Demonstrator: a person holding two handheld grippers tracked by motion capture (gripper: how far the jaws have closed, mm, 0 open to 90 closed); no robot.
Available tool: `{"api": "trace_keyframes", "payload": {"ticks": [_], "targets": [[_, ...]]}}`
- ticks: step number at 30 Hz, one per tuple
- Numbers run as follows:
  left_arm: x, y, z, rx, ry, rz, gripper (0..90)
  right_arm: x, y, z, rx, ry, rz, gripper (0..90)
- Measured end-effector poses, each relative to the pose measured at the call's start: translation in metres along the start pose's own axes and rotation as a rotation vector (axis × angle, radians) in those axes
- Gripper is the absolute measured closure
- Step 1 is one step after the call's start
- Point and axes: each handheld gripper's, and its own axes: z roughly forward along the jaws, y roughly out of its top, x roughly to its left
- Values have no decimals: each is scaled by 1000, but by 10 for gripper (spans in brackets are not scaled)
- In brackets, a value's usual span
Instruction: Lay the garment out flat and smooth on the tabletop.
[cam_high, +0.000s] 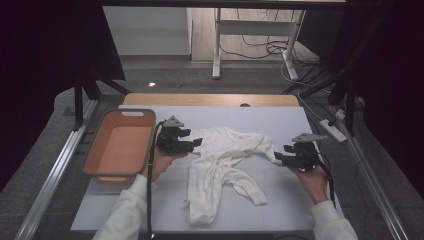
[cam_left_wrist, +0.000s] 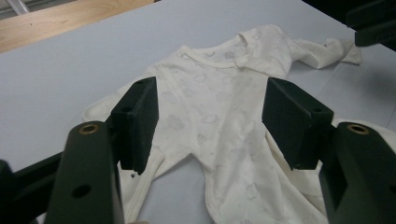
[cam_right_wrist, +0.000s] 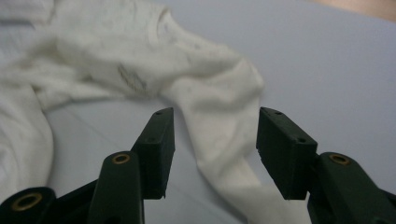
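Table (cam_high: 280, 200), pale blue top: bearing all items below.

Bin (cam_high: 98, 131), orange, grey-rimmed, at the table's left edge: nothing visible inside; garment not yet placed there, if that is the aim.

Baby garment (cam_high: 220, 160), white, faint print: spread open at mid-table, sleeves out to either side, legs toward the person, one leg bent across. Unfolded, unlifted; judged early in the handling, all folding or stowing left to do.

Left gripper (cam_high: 187, 145), jaws parted, nothing pinched: at the garment's left side, body of the garment (cam_left_wrist: 210, 116) lying beyond and below the jaws, apart from the pads.

Right gripper (cam_high: 278, 157), jaws parted, nothing clamped: at the right sleeve's end; sleeve (cam_right_wrist: 219, 121) running between the jaws, pads clear of the cloth.
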Motion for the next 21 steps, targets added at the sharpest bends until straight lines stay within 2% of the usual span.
{"api": "trace_keyframes", "payload": {"ticks": [2,8,13,18,21], "targets": [[-1,0,-1,0,1,3,363,-1,-7,-1,15,-13,-4,465],[-3,0,-3,-3,0,10,363,-16,-16,-3,25,-29,49,460],[-2,0,-2,1,1,9,363,-26,-22,-2,36,-36,69,455],[-2,0,-4,-1,4,8,362,-26,-24,0,54,-34,65,454],[-1,-1,-5,-5,6,3,362,-26,-24,1,73,-53,54,454]]}}
